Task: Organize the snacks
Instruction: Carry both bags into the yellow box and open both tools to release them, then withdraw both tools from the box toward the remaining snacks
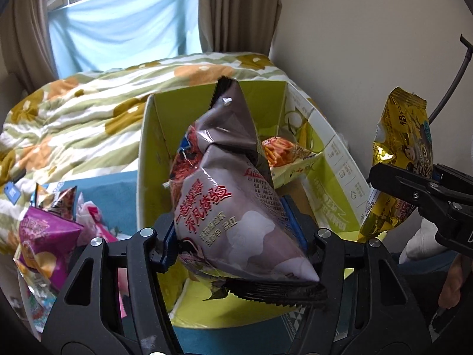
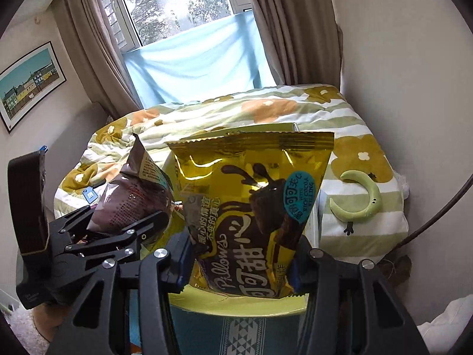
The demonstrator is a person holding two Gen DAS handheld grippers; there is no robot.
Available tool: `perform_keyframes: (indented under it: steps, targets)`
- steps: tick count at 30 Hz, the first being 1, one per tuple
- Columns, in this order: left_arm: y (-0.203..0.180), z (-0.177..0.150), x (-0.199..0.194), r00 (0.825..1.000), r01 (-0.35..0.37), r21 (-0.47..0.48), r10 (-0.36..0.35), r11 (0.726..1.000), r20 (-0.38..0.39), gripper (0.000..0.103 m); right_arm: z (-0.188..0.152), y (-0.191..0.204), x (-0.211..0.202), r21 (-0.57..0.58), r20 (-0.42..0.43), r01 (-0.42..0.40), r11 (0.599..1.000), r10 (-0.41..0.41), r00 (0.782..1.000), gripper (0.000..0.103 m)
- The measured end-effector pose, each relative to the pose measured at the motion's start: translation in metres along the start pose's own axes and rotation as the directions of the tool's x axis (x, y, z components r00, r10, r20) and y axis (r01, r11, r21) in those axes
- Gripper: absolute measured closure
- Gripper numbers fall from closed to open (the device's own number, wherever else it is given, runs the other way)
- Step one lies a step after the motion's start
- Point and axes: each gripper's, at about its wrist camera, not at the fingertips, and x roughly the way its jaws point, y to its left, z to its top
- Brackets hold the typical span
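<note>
A: Nearest us, the left gripper (image 1: 236,236) had its blue-padded fingers (image 1: 170,245) on either side of a grey-purple snack bag (image 1: 233,195); whether they still pressed it we could not tell. The bag hung over the open yellow-green box (image 1: 153,136).

B: Our right gripper (image 2: 242,263) pinched a gold chocolate snack bag (image 2: 251,204), fingers narrow, above the same box's near rim.

A: Inside the box lay an orange snack packet (image 1: 283,153). More bags, one magenta (image 1: 47,236), were piled to its left.

B: Beyond we saw a flowered quilt (image 1: 88,112) on the bed, then the curtained window (image 2: 177,6).
</note>
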Motion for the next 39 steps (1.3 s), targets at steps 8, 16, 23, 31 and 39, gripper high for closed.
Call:
perform_keyframes:
  steps: [8, 16, 23, 31, 39]
  targets:
    - [-0.007, -0.021, -0.005, 0.999, -0.007, -0.049, 0.005, 0.999, -0.037, 0.001, -0.005, -0.018, 0.017, 0.004, -0.039, -0.049, 0.999, 0.049, 0.998, 0.057]
    - [0.008, -0.032, -0.025, 0.997, -0.064, -0.083, 0.061, 0.995, -0.042, 0.001, 0.0, -0.015, 0.025, -0.037, -0.102, -0.063, 0.997, 0.059, 0.993, 0.057]
    - [0.019, -0.033, -0.048, 0.991, -0.135, -0.082, 0.135, 0.987, -0.009, 0.001, -0.002, -0.008, 0.06, -0.079, -0.174, -0.059, 0.995, 0.044, 0.984, 0.057]
    - [0.031, -0.044, -0.054, 0.987, -0.158, -0.108, 0.156, 0.982, -0.023, 0.001, 0.0, -0.01, 0.071, -0.093, -0.193, -0.047, 0.995, 0.028, 0.981, 0.011]
    - [0.037, -0.058, -0.065, 0.987, -0.161, -0.138, 0.16, 0.977, -0.017, 0.001, -0.009, -0.012, 0.055, -0.086, -0.167, -0.031, 0.996, 0.016, 0.986, 0.003]
